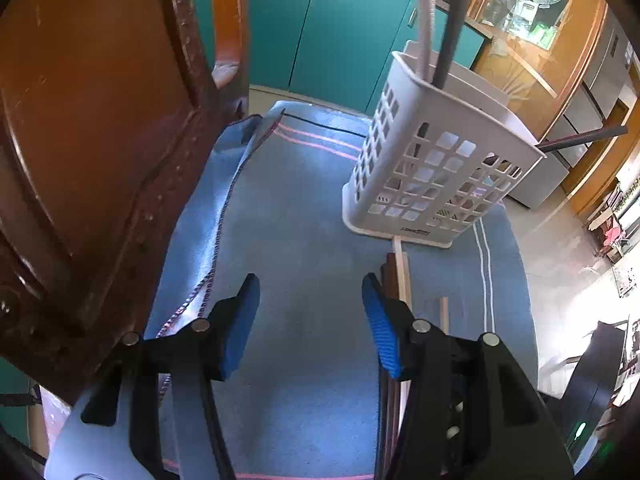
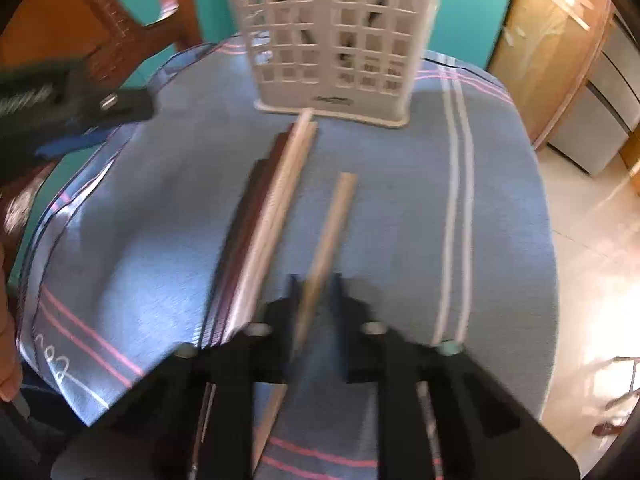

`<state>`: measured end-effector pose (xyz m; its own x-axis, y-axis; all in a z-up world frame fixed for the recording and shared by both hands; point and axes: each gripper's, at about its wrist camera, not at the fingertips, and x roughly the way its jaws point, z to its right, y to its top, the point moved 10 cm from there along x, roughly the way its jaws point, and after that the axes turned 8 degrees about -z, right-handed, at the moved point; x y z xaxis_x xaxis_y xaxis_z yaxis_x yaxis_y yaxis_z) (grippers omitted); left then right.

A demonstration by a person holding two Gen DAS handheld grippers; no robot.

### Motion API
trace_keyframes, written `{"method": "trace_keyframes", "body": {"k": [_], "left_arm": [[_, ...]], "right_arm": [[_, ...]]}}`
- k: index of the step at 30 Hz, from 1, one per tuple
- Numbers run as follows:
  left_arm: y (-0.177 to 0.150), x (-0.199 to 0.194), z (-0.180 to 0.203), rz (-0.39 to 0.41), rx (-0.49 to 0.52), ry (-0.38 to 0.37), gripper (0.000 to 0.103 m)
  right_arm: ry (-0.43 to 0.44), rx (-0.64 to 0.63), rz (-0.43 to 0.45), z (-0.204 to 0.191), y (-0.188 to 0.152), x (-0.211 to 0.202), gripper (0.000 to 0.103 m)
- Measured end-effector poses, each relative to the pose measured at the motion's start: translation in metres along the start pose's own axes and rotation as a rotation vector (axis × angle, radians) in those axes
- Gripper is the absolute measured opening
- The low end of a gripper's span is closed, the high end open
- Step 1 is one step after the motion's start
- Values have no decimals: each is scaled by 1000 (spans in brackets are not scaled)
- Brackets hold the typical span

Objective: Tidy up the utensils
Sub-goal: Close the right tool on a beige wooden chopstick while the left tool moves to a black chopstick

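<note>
Your right tongs (image 2: pixel 316 292) are pinched on a pale wooden stick (image 2: pixel 334 220), which points toward the white slotted basket (image 2: pixel 332 36). Your left tongs (image 1: pixel 310 300) are spread wide with nothing between the blue pads (image 1: pixel 380 324), hovering over the blue striped cloth (image 1: pixel 296 208) that covers the worktop. A bundle of dark and pale sticks (image 2: pixel 264 208) lies on the cloth just short of the basket, its far tips nearly touching the basket's base. The basket stands upright and holds a white handle (image 1: pixel 425 20) and a dark handle (image 1: pixel 454 24). Beyond the basket are teal cabinets (image 1: pixel 340 28).
</note>
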<state>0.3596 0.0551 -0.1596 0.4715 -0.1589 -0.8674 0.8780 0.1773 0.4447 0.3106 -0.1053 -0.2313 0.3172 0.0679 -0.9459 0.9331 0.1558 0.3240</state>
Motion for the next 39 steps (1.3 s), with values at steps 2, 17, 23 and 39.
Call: {"method": "trace_keyframes", "body": {"k": [2,17,23,39], "left_arm": [[-1,2,0,-10,4,-3,54],[-43,37,47,-157,165,-67,64],[-55,55,51,-197,200,-39,64],[-51,45,22,-185,162,-38,8]], "right_arm": [[14,40,-4,6,-5,1,6],[123,198,12,56,-3,0,15],[84,159,17,54,-5,-2,20],[-67,123,-3,39,8,5,34]]}}
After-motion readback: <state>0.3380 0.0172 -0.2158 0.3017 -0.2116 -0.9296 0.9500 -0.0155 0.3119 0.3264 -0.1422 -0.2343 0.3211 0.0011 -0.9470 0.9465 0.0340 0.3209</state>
